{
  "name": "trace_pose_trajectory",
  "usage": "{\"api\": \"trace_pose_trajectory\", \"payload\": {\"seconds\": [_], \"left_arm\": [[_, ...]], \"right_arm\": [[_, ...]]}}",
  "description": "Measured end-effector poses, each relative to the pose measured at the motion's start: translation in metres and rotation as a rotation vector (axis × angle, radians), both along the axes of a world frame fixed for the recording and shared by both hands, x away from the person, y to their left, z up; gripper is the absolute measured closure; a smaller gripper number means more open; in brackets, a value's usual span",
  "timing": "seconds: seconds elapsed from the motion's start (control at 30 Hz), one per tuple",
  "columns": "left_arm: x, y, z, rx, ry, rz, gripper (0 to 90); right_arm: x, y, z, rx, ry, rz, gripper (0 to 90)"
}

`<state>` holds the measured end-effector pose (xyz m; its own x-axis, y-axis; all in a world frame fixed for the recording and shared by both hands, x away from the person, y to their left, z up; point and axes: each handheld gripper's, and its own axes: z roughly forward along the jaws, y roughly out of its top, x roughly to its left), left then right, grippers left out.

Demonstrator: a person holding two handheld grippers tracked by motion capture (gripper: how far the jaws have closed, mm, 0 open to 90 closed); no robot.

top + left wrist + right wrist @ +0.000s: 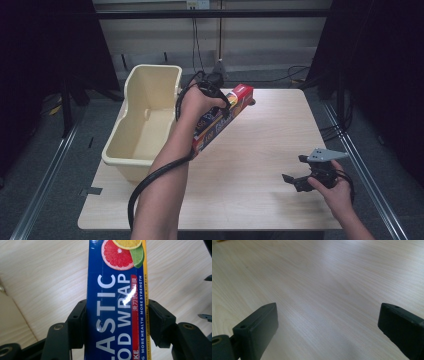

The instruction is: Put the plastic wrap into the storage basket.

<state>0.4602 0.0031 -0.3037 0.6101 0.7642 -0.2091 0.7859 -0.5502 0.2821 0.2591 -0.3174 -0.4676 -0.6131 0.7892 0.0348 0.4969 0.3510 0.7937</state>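
A long blue and red plastic wrap box [223,120] hangs tilted above the middle of the wooden table [260,200], just right of the tub. My left gripper [216,100] is shut on it around its middle. In the left gripper view both black jaws press the sides of the plastic wrap box [117,302], whose face shows citrus slices and white lettering. My right gripper [295,172] rests near the table's front right with its jaws wide apart. The right gripper view has bare wood between my right gripper's [327,327] jaws.
A cream plastic tub [145,117] stands on the table's left side, hollow side up. Cables run across the floor behind the table. Dark curtains hang at both sides, and metal rails run along the floor at left and right.
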Motion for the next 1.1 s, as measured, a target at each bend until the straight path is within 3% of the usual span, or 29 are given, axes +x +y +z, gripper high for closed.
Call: {"api": "trace_pose_trajectory", "payload": {"seconds": [0.17,0.67,1.1], "left_arm": [[-0.001,0.011,0.011,0.017,0.007,0.020,41.3],[-0.006,0.044,0.043,0.003,-0.013,0.096,41.3],[-0.008,0.068,0.060,-0.003,-0.005,0.156,41.3]], "right_arm": [[-0.001,0.001,0.000,0.001,0.002,0.003,2.6],[-0.001,0.003,0.000,0.000,0.000,0.005,2.6],[-0.001,0.004,-0.001,0.000,0.007,0.010,2.6]]}}
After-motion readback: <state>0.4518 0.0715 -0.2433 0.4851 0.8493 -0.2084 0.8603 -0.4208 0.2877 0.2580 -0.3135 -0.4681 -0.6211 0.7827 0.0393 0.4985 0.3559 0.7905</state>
